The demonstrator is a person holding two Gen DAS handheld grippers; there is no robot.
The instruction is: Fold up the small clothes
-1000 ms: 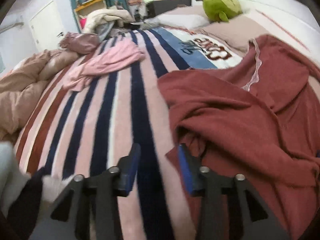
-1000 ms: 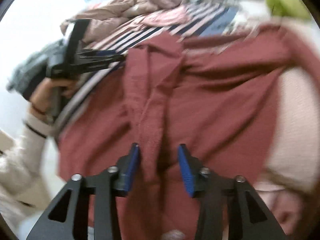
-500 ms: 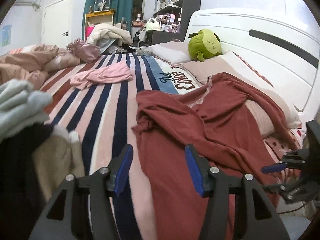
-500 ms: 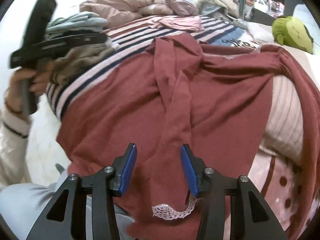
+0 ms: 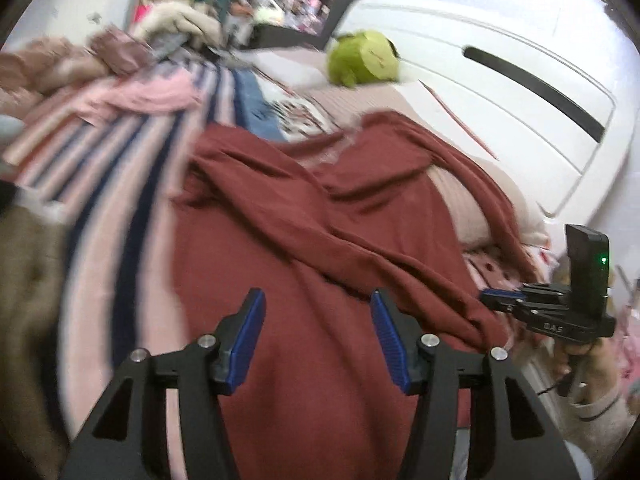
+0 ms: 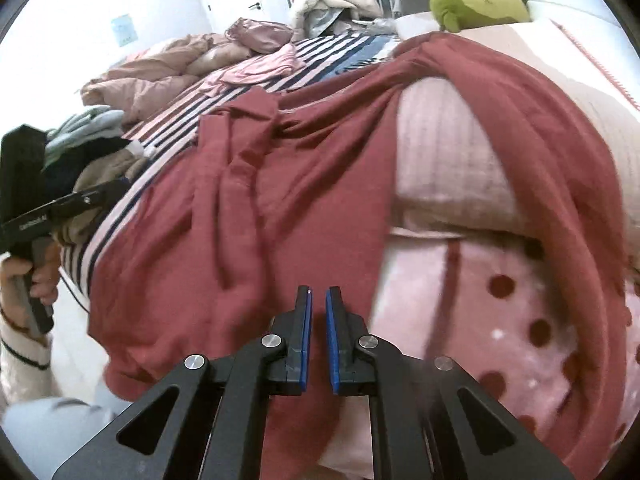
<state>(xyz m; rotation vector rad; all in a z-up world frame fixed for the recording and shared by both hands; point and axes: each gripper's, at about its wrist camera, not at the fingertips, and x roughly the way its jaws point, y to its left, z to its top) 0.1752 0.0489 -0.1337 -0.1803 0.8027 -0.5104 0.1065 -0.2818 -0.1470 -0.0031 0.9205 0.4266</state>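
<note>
While red garment lies crumpled across near right of striped bed, draped partly over pink pillow, left gripper hangs above its near hem, jaws wide apart, nothing between. Right gripper at garment's near edge, blue pads almost together, narrow gap; whether cloth is pinched, cannot tell. Green plush far, by headboard. Pink cloth far left.
</note>
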